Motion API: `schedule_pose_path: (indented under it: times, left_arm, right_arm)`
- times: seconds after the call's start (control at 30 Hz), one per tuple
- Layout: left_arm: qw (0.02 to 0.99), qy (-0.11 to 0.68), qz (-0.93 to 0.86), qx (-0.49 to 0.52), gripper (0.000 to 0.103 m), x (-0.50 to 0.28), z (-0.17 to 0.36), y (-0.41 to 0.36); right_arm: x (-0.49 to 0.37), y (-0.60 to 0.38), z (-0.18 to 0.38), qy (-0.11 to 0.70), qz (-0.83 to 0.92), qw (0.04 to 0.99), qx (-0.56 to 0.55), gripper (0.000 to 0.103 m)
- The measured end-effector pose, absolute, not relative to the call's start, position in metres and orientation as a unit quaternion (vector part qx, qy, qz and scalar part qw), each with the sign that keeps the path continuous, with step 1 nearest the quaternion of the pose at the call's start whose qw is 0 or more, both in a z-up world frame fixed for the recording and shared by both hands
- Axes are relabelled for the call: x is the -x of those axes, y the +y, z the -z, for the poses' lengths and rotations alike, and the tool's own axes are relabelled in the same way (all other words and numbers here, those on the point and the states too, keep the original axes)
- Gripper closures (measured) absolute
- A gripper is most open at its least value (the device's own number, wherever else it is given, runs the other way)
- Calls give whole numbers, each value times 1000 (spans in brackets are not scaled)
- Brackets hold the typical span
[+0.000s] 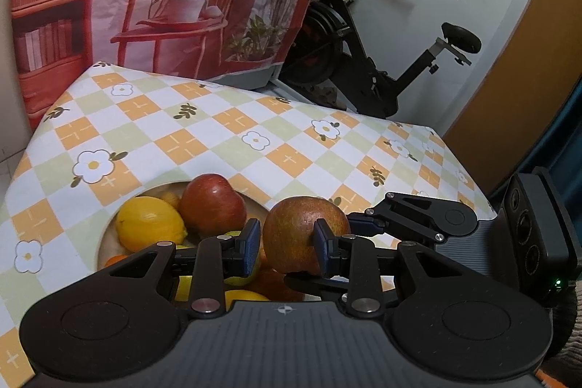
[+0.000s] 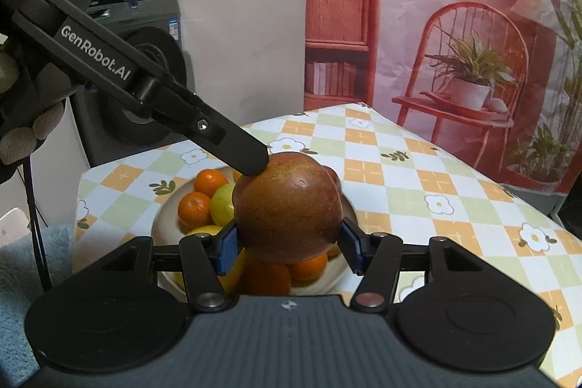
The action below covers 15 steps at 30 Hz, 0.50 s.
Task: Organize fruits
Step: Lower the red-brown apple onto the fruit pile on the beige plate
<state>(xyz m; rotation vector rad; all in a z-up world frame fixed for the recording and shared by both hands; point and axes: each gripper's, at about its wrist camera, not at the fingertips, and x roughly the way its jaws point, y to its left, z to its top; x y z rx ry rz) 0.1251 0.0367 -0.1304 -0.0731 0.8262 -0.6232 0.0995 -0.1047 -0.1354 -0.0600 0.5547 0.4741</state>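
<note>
Right gripper point(image 2: 289, 248) clamped on large red apple point(image 2: 289, 211), held just above bowl point(image 2: 162, 224) of fruit on checked tablecloth point(image 2: 418, 170). Left gripper point(image 1: 287, 244) nearly together, holding nothing; its right pad rests against same apple. Bowl already piled with second apple point(image 1: 211, 206), lemon point(image 1: 151, 222), oranges point(image 2: 194, 208); sorting looks well along, this apple not yet set down. Right view alone shows oranges and left gripper's tip touching apple's top; left view alone shows second apple whole, exercise bike point(image 1: 363, 42) behind table.
</note>
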Motion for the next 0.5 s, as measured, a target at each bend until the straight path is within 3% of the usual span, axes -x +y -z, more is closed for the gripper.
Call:
schedule_pose_path:
  times: [0.5]
  left_arm:
    - [862, 406, 301, 36, 69, -130, 134, 32]
  right_arm:
    - [-99, -118, 144, 277, -223, 934, 13, 45]
